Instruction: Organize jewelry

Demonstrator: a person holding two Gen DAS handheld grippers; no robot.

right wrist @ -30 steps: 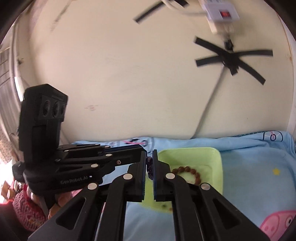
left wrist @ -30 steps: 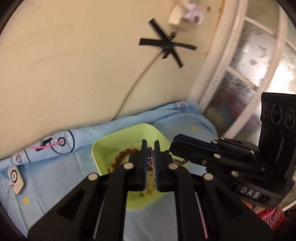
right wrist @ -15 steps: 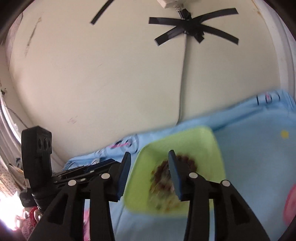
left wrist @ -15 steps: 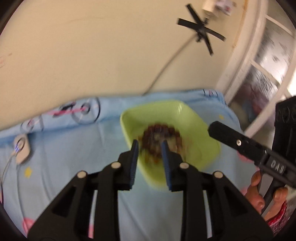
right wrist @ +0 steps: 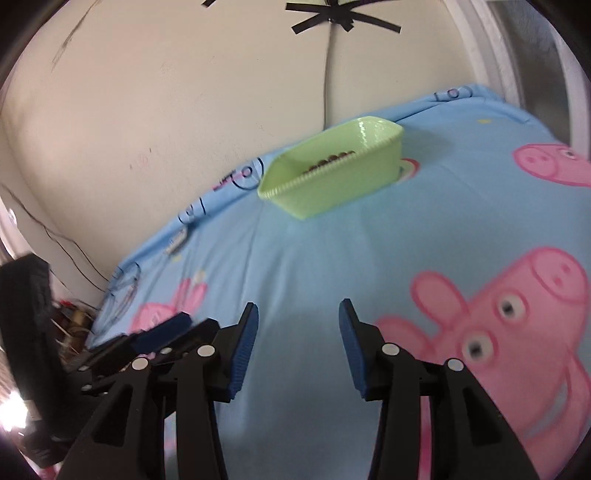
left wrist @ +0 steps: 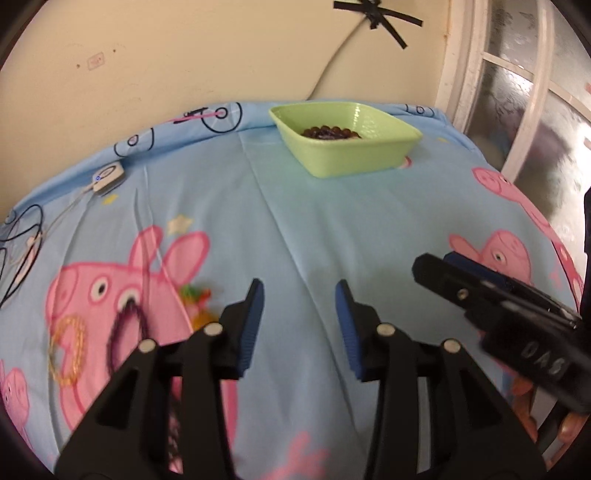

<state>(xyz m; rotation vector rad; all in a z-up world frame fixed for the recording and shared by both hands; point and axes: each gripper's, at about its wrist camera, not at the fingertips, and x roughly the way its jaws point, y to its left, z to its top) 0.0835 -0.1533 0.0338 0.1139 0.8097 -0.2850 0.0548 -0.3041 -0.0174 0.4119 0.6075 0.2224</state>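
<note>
A light green tray (left wrist: 380,153) (right wrist: 343,184) stands at the far side of the blue cartoon sheet with dark bead bracelets (left wrist: 330,132) (right wrist: 330,161) inside. On the sheet at the near left lie a yellow bead bracelet (left wrist: 68,345) and a dark purple bracelet (left wrist: 125,334). My left gripper (left wrist: 299,291) hovers over bare sheet, its jaws opening with nothing between them. My right gripper (right wrist: 298,314) is likewise opening and empty, well short of the tray. The right gripper (left wrist: 436,264) also shows at the right of the left wrist view.
A small colourful trinket (left wrist: 197,299) lies beside the left fingers. A white device (left wrist: 109,177) with a cable rests at the sheet's far left edge. The wall runs behind the tray, with a cable taped to it (left wrist: 373,16). A window frame (left wrist: 491,88) stands at the right.
Both grippers were shut on a bead bracelet above the tray; they opened, the bracelet dropped into the tray, and both pulled back and down toward the near side of the sheet.
</note>
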